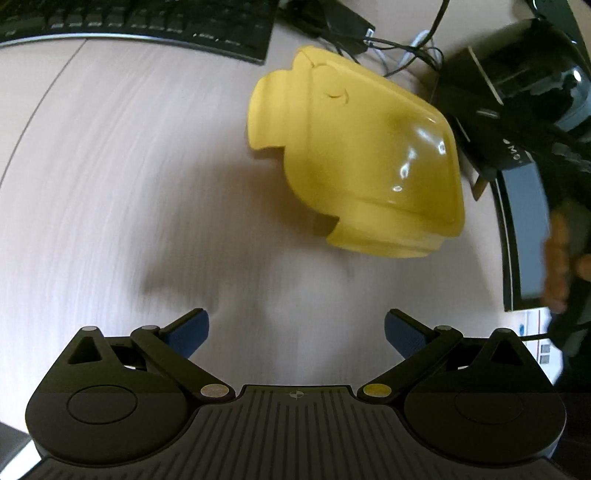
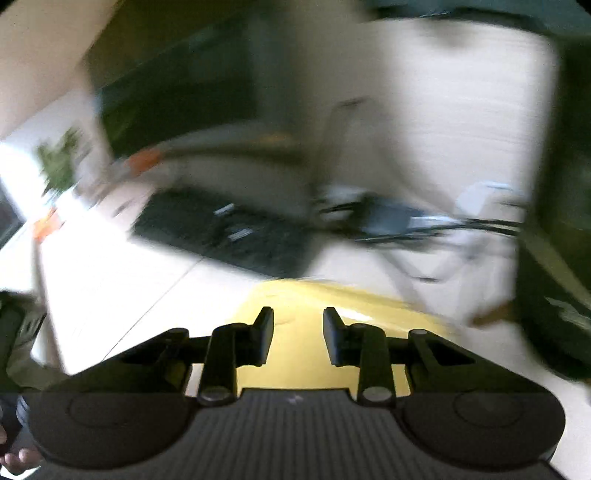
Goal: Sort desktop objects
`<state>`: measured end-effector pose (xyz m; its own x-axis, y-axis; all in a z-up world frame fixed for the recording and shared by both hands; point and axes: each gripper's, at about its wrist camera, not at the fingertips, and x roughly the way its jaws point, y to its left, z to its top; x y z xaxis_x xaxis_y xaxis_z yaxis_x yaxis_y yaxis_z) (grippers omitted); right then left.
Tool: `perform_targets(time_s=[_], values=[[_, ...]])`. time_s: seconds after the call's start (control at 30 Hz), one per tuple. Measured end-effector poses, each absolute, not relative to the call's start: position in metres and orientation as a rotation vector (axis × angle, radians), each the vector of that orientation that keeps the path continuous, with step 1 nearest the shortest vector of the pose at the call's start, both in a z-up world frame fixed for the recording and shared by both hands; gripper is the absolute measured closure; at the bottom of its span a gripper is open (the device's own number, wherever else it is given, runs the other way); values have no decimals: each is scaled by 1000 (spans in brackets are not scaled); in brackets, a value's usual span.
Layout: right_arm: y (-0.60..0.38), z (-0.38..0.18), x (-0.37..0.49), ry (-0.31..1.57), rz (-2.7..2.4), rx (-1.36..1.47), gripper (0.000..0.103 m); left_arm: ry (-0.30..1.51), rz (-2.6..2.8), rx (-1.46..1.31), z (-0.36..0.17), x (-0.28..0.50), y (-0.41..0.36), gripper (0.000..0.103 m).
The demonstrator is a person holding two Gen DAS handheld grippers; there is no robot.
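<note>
The left gripper (image 1: 296,330) tilts down over the pale desk (image 1: 110,184), jaws wide with nothing between them. Ahead and to its right a yellow plastic cover (image 1: 354,158) lies on the desk, hollow side down. The right gripper (image 2: 298,325) hangs over the cover, jaws narrow, gripping nothing

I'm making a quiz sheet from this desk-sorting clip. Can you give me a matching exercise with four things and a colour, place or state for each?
Things:
1. plastic cover
2. keyboard
3. left gripper
4. desk

Descriptions:
A. black, along the top edge of the left wrist view
B. pale wood grain
C. yellow and glossy
D. jaws wide apart, nothing between them

Pairs: 1-C, 2-A, 3-D, 4-B
</note>
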<state>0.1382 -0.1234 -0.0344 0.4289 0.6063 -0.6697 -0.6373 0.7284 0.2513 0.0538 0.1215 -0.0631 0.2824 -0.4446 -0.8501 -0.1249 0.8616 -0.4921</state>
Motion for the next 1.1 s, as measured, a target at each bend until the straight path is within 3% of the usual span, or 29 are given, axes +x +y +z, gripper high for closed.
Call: perform_targets(time_s=[0.2, 0.27, 0.3, 0.5, 0.73, 0.9, 1.1], values=[[-88, -54, 132, 840, 847, -182, 70, 1236, -204, -558, -60, 54, 130, 0], [-115, -44, 136, 819, 792, -109, 65, 1211, -229, -587, -63, 65, 135, 0], [-133, -39, 139, 806, 744, -68, 57, 1185, -241, -624, -65, 72, 141, 0], [-240, -48, 148, 819, 439, 162, 55, 1114, -306, -929, -87, 125, 180, 0], [-274, -106, 141, 882, 387, 512, 55, 1163, -347, -802, -68, 175, 160, 5], [-263, -111, 146, 859, 376, 487, 58, 1137, -355, -574, -38, 206, 129, 6], [-267, -110, 150, 853, 391, 431, 59, 1251, -342, -445, -55, 213, 109, 6]])
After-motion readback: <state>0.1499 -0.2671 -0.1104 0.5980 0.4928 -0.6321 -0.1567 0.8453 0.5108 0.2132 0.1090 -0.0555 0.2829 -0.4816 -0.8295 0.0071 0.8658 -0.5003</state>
